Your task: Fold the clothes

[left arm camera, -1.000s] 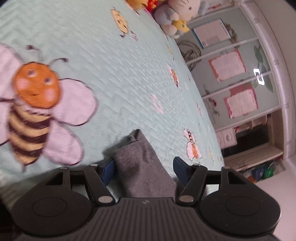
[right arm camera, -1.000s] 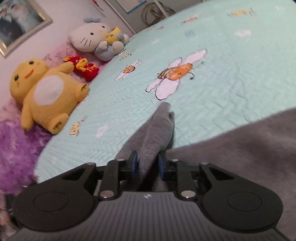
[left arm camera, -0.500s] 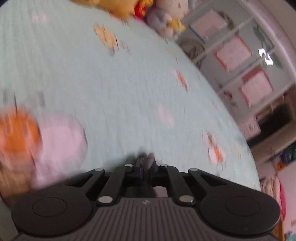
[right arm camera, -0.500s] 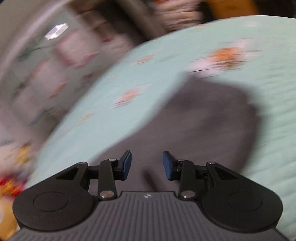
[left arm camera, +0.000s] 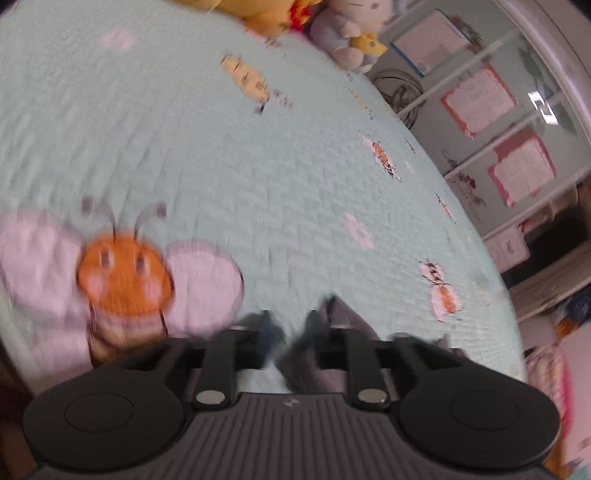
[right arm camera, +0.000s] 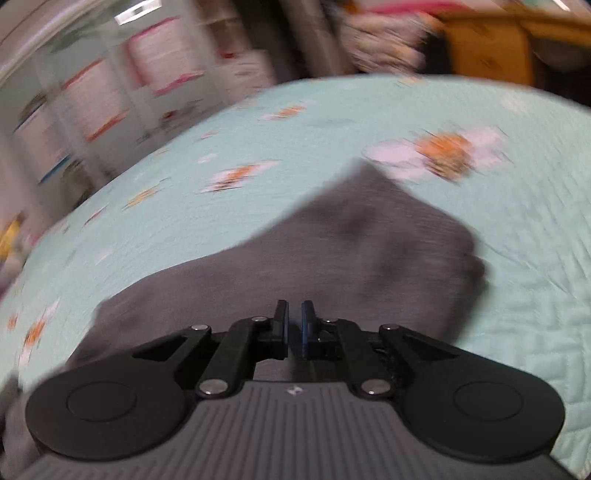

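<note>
We see the grey garment (right arm camera: 332, 251) stretching ahead of the right gripper (right arm camera: 293, 328) (jaws just closing, nearly shut, seemingly empty); the left gripper (left arm camera: 290, 332) has its jaws just opening, cloth beside one.

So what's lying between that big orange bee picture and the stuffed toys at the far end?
Only bare mint quilt between the bee and the plush toys, with small printed motifs, in the left wrist view.

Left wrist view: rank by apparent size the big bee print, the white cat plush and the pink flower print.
1. big bee print, though nearness to the camera inflates it
2. white cat plush, partly cropped
3. pink flower print
</note>
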`<action>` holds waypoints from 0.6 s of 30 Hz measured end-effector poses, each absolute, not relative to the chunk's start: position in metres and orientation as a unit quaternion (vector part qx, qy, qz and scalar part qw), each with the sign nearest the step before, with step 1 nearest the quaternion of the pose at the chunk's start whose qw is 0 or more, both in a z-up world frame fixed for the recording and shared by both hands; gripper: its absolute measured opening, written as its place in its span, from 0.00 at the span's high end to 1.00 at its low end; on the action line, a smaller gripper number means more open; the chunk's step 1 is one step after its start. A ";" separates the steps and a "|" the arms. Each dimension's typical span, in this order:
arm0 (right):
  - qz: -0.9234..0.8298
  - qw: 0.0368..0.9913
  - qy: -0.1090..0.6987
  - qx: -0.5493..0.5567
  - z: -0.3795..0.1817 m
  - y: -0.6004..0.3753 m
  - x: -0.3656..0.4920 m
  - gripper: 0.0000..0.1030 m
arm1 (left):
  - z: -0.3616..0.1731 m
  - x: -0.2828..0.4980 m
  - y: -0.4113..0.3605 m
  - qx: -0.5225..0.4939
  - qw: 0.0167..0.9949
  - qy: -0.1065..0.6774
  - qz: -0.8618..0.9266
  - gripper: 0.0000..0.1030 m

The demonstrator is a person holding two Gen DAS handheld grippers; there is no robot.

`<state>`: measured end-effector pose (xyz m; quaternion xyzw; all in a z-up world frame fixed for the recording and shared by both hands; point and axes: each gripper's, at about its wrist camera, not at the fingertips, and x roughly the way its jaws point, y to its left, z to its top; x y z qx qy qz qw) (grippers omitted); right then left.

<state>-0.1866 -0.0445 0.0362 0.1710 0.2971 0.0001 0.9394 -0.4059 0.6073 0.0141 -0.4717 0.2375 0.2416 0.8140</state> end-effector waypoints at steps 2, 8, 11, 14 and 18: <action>0.029 0.942 0.299 0.151 0.039 -0.023 -0.187 0.84 | 0.012 -0.407 0.597 -0.496 0.804 0.223 0.240 0.48; -0.006 0.934 0.294 0.201 0.032 -0.036 -0.192 0.77 | 0.008 -0.405 0.578 -0.543 0.781 0.183 0.250 0.33; -0.039 0.933 0.288 0.210 0.034 -0.057 -0.197 0.77 | 0.008 -0.388 0.573 -0.532 0.792 0.191 0.232 0.42; -0.045 0.929 0.295 0.218 0.029 -0.071 -0.195 0.75 | -0.002 -0.368 0.572 -0.534 0.793 0.204 0.210 0.97; -0.046 0.923 0.309 0.225 0.021 -0.085 -0.192 0.79 | 0.013 -0.371 0.583 -0.495 0.813 0.204 0.231 0.97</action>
